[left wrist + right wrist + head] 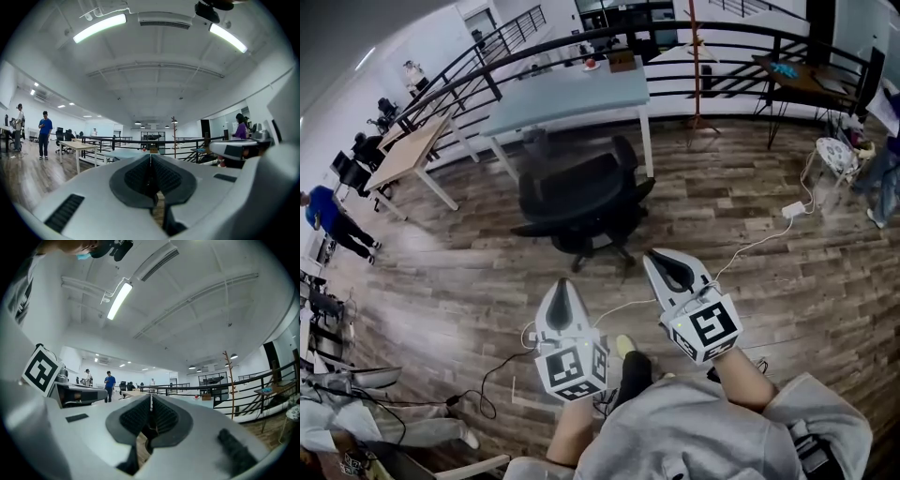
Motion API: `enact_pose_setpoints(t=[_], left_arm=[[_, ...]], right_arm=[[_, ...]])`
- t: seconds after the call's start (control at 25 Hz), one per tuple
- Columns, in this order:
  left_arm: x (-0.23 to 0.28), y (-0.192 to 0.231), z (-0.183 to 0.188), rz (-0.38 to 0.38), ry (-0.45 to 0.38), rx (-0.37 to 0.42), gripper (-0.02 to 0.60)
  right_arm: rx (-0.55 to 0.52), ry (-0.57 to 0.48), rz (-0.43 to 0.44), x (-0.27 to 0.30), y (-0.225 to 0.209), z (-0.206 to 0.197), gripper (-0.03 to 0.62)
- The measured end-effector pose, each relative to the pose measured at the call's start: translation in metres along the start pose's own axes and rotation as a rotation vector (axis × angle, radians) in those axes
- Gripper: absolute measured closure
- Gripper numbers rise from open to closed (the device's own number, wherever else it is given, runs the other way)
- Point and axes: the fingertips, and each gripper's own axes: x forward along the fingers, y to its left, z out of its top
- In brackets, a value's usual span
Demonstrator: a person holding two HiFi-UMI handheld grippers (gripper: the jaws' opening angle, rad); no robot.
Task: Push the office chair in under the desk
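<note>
While both point forward side by side, the left gripper [562, 287] and the right gripper [662, 262] have their jaws pressed together on nothing, stopping short of the black office chair [581, 197], with bare wood floor [769, 281] between. Blurred, the chair seems to turn its backrest toward them and its seat toward the pale desk [572, 98], whose long side runs across the view; the chair stands at that near edge, mostly out from under it
</note>
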Motion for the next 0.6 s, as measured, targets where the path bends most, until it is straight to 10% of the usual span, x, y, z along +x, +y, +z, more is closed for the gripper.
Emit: enact_pose_setpoints(t=[0.6], left_arm=[[0.07,0.041,-0.008,0.01,0.024,-0.009,0.566]], right_arm=[[0.002,0.027,0.0,0.08,-0.018,-0.012,0.568]])
